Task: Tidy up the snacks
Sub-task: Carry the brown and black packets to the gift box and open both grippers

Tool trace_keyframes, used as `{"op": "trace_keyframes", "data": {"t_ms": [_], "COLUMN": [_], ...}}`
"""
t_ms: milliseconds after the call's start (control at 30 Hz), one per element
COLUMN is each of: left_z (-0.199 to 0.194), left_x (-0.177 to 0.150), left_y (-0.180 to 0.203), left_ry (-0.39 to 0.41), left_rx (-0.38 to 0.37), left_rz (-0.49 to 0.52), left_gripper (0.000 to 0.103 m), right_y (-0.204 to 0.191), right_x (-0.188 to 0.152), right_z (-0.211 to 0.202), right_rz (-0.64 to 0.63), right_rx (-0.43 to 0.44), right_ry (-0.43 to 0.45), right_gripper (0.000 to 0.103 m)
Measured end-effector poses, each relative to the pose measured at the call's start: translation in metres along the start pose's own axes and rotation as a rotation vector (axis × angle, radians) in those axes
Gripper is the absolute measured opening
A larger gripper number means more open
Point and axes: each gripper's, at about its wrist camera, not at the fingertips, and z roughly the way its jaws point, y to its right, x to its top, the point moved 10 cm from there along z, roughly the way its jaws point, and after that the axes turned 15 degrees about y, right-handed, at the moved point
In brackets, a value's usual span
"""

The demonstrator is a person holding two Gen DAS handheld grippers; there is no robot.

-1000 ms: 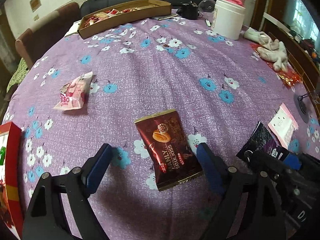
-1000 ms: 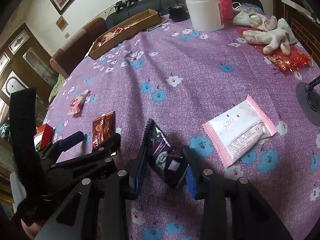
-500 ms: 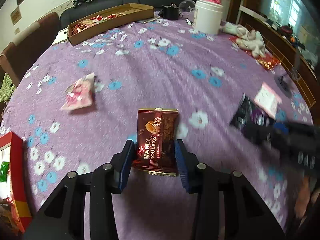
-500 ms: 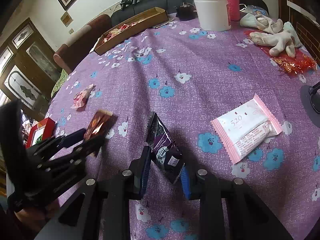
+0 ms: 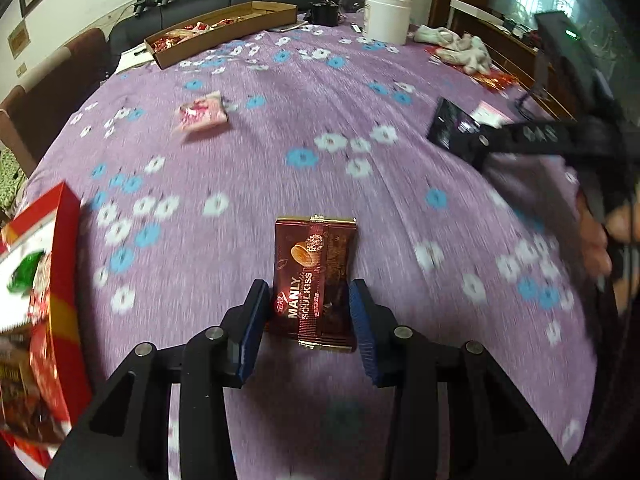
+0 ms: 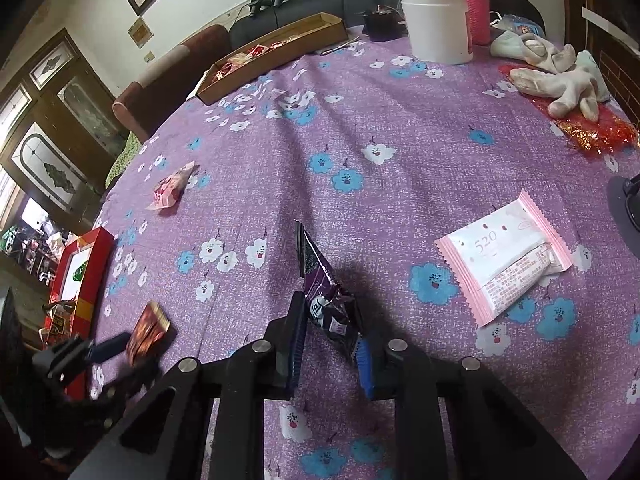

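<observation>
- L gripper (image 5: 308, 312) points steeply down at the table, w/ the brown pack (image 5: 314, 280) clamped between its blue pads; pack's near end sits in the jaws, rest sticks out ahead over the cloth (image 5: 320, 152).
- From the R cam the L gripper (image 6: 120, 344) is low at the left edge, blurred, brown pack (image 6: 147, 330) at its tip, just beside the red box (image 6: 86, 276).
- R gripper (image 6: 328, 336) also angled steeply down; jaws closing on the purple pack (image 6: 320, 292), which stands on edge between the pads, both touching it, far end poking up and away.
- From the L cam the R gripper (image 5: 480, 140) reaches in from the right, purple pack (image 5: 452, 124) at its tip; a hand (image 5: 600, 236) on the handle at the right edge, blurred.
- Red box (image 5: 52, 288) at the near left rim of the table, snacks showing inside.
- White-pink pack (image 6: 504, 260) lies flat, just right of the R gripper.
- Pink pack (image 6: 170, 192) lies further out to the left, well apart from both grippers.
- Far side: cardboard tray (image 6: 276, 56) w/ wrapped snacks, white tub (image 6: 436, 24), pale gloves (image 6: 560, 80) on red foil.
</observation>
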Motion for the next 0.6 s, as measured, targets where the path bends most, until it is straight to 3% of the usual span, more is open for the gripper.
{"op": "trace_keyframes", "data": {"t_ms": [267,500,600], "left_z": [-0.035,-0.039,-0.036], "left_x": [-0.033,-0.032,-0.032], "left_y": [-0.001,-0.014,-0.014], "left_ry": [-0.012,0.021,0.028], "left_rx": [-0.067,-0.076,-0.092], "left_rz": [-0.006,-0.042,-0.050], "left_gripper": [0.039,0.039,0.039], "right_y": [-0.017,-0.081,-0.102], "right_x": [-0.003,-0.048,-0.070], "right_z": [-0.012,-0.044,-0.051], "right_rz": [0.041,0.014,-0.003], "right_rx": [0.014,0.093,0.081], "right_ry": [0.028,0.026,0.015], "right_gripper": [0.019,0.019,0.019]}}
